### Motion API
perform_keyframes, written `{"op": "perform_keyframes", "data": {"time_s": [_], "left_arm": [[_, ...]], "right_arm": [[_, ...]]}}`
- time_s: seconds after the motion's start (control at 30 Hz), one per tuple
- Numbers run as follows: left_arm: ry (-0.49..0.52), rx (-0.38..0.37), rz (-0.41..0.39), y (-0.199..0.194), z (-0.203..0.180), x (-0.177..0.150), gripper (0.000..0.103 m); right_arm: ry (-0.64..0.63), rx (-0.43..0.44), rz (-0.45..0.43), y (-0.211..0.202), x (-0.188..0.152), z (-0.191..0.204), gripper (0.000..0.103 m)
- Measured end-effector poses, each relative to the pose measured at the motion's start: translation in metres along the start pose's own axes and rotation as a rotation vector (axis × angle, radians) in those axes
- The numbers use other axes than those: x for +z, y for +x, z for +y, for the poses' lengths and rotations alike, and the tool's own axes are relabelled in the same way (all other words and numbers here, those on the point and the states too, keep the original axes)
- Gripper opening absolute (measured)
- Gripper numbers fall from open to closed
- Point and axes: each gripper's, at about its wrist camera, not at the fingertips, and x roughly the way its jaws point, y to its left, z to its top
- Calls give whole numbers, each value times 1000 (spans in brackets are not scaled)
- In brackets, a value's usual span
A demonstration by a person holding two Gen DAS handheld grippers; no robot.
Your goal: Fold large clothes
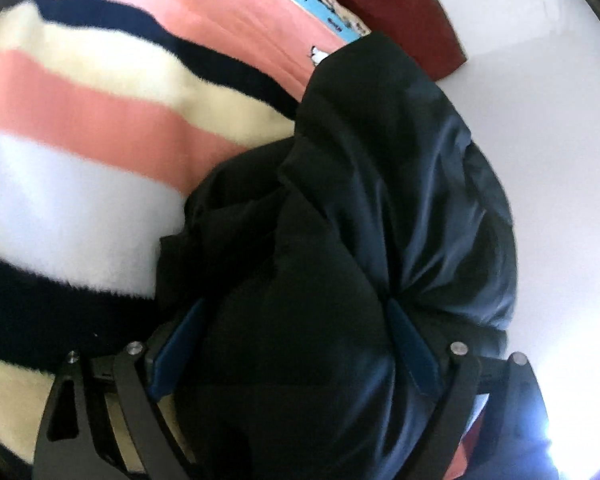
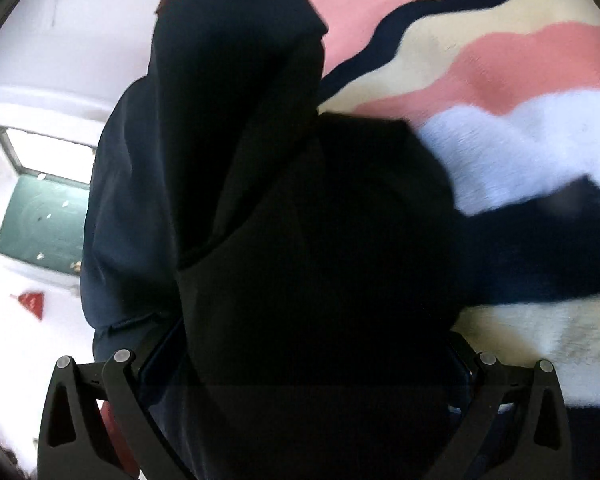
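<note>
Garment: a dark navy, near-black garment point(image 1: 340, 208) fills the centre and lower middle of the left wrist view, bunched into deep folds with a slight sheen on its right side.
Garment, right view: the same dark garment point(image 2: 260, 160) rises as a tall draped fold from the bottom up to the top centre, almost black in the middle.
Left hand-held gripper: the left hand-held gripper point(image 1: 296, 340) has its blue pads point(image 1: 410, 344) set apart with a thick wad of the fabric bulging between them, clamped on it.
Right hand-held gripper: the right hand-held gripper point(image 2: 304, 364) has fabric heaped between its arms; the tips are buried, so I cannot tell its grip.
Underneath: a fuzzy striped blanket point(image 1: 80, 92) in pink, cream, white and navy, at the left of the left wrist view.
Upper right, left view: a maroon cloth point(image 1: 400, 12) against a white wall point(image 1: 540, 120).
Left edge, right view: a window point(image 2: 48, 152).
</note>
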Motion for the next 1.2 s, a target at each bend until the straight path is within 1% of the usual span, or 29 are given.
{"op": "perform_keyframes", "data": {"time_s": [0.07, 0.1, 0.17, 0.27, 0.3, 0.33, 0.37, 0.4, 0.43, 0.47, 0.5, 0.53, 0.57, 0.63, 0.73, 0.83, 0.93, 1.0, 1.03, 1.1, 1.13, 1.17, 1.2], "left_arm": [[-23, -13, -13, 2, 0, -4, 92], [-24, -12, -12, 6, -6, -7, 94], [-3, -37, 0, 12, -16, -11, 95], [6, -59, -26, 15, -23, -18, 93], [15, -69, -38, 14, -26, -22, 91], [25, -88, -46, 13, -28, -25, 81], [28, -109, -56, 11, -31, -29, 73], [27, -129, -67, 10, -33, -31, 59], [29, -142, -78, 9, -36, -33, 49], [42, -143, -92, 6, -42, -34, 44], [64, -140, -107, 3, -50, -34, 37], [80, -139, -122, -1, -59, -32, 32], [90, -140, -130, -4, -64, -31, 30], [118, -149, -155, -14, -82, -27, 25], [173, -173, -190, -36, -108, -26, 22], [204, -186, -209, -53, -124, -33, 22], [200, -193, -215, -64, -130, -40, 22], [195, -200, -212, -72, -129, -51, 22], [195, -195, -207, -74, -127, -57, 22], [191, -175, -194, -70, -119, -56, 22], [189, -152, -185, -63, -115, -55, 22], [181, -137, -178, -57, -118, -42, 22], [157, -111, -165, -48, -107, -39, 22]], "right_arm": [[-7, 15, 8, 4, -1, -1, 102], [-9, 18, 6, 5, -2, -1, 102], [-17, 25, -7, 8, -4, 0, 102], [-33, 34, -34, 11, -7, 5, 102], [-42, 34, -49, 12, -9, 7, 102], [-47, 35, -57, 13, -10, 9, 97], [-54, 43, -62, 13, -11, 12, 85], [-68, 65, -69, 12, -14, 17, 79], [-80, 79, -74, 10, -15, 21, 66], [-98, 86, -80, 8, -17, 27, 57], [-126, 86, -90, 4, -18, 36, 53], [-144, 81, -97, 1, -18, 43, 46], [-173, 67, -109, -2, -18, 54, 41], [-229, 54, -139, -10, -19, 74, 35], [-301, 37, -176, -25, -23, 106, 29], [-348, 38, -200, -37, -30, 135, 27], [-380, 48, -212, -48, -35, 159, 27], [-382, 66, -216, -54, -43, 169, 27], [-381, 72, -217, -60, -50, 170, 27], [-367, 64, -212, -64, -62, 167, 27], [-357, 52, -207, -64, -64, 161, 27], [-343, 29, -198, -60, -66, 154, 28], [-324, -2, -187, -55, -65, 144, 28]]}}
